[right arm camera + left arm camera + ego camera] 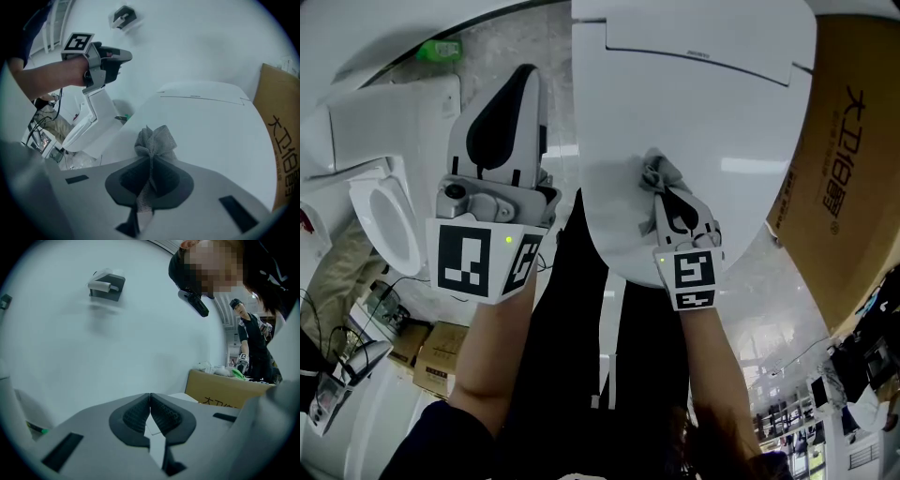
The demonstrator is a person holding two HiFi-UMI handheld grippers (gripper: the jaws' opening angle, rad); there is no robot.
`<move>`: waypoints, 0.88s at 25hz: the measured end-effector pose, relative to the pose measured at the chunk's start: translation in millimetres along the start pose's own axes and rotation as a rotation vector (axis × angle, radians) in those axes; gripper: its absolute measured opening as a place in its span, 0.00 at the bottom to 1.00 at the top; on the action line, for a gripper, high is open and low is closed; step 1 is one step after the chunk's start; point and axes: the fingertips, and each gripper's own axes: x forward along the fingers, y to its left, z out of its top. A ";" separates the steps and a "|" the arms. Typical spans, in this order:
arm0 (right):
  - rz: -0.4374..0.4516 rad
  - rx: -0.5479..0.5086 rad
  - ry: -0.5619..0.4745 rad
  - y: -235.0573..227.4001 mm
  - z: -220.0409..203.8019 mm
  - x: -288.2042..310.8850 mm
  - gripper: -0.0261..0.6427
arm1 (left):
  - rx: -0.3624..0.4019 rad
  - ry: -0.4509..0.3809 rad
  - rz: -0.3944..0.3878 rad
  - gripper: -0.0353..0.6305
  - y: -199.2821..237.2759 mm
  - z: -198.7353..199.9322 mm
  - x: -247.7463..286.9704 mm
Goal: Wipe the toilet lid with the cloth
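The white toilet lid (694,122) lies closed ahead of me, also broad in the right gripper view (206,126). A grey mesh cloth (661,178) is bunched on its near part, and my right gripper (667,199) is shut on it. In the right gripper view the cloth (154,143) sticks up from between the closed jaws of the right gripper (150,161). My left gripper (511,94) is held up to the left of the lid, off it, its jaws shut on nothing; in its own view the left gripper (150,401) points at a pale wall.
A brown cardboard box (848,159) stands right beside the lid. Another white toilet (384,216) sits at the left, with small boxes and cables (403,342) on the floor near it. A second person (251,352) stands far off behind the box.
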 end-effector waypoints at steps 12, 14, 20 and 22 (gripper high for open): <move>0.162 -0.103 0.012 73.0 17.1 32.6 0.09 | 0.005 0.002 0.019 0.08 10.2 2.6 -7.3; 0.185 -0.118 0.021 82.0 17.4 35.3 0.09 | 0.006 0.001 0.021 0.08 10.7 3.6 -9.6; 0.234 -0.150 0.042 102.9 15.3 38.6 0.09 | 0.008 -0.002 0.024 0.08 11.5 6.4 -12.5; 0.248 -0.164 0.051 108.0 12.7 38.5 0.09 | 0.008 -0.004 0.025 0.08 11.2 7.4 -13.0</move>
